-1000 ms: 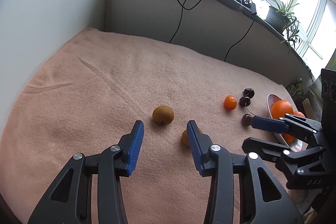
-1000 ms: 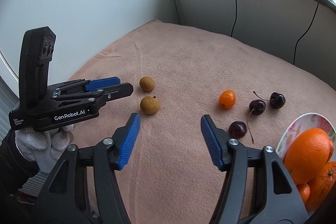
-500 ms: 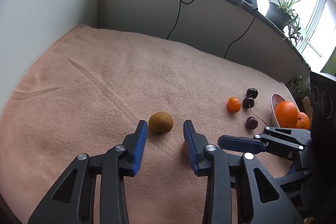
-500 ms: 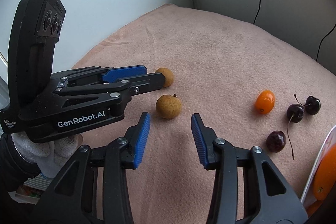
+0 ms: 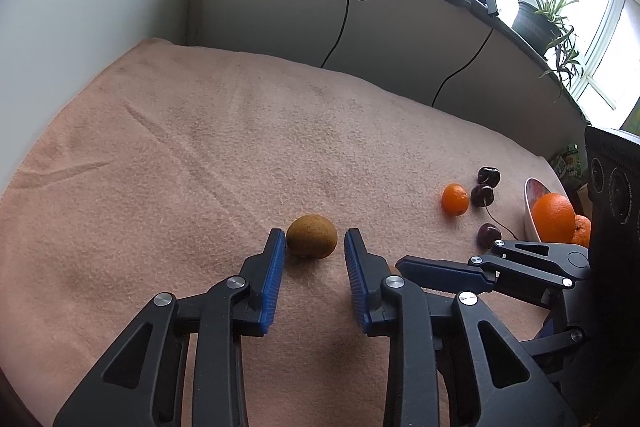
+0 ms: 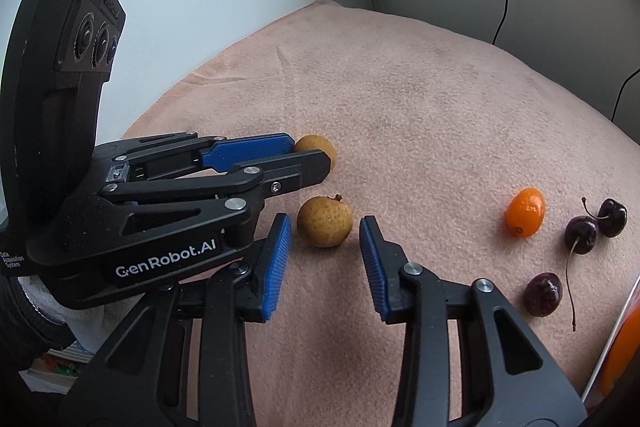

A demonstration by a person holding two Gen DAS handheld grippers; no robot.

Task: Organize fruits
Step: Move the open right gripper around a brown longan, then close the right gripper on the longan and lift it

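Observation:
Two brown longans lie on the peach cloth. My left gripper [image 5: 314,247] is open, its blue fingertips on either side of the far longan [image 5: 311,236], which also shows in the right wrist view [image 6: 316,149]. My right gripper [image 6: 325,227] is open, its fingertips flanking the near longan [image 6: 325,222]; neither touches the fruit. A kumquat [image 6: 525,212] [image 5: 455,199] and three dark cherries [image 6: 582,234] [image 5: 482,195] lie to the right. A white bowl [image 5: 530,211] at the right edge holds oranges [image 5: 554,217].
A white wall runs along the left and a grey ledge with black cables [image 5: 340,11] along the back. A potted plant [image 5: 540,19] stands on the windowsill. The cloth [image 5: 200,147] stretches far to the left.
Both grippers moved forward and narrowed their opening. The left now brackets the far longan, the right the near one. The fruits have not moved.

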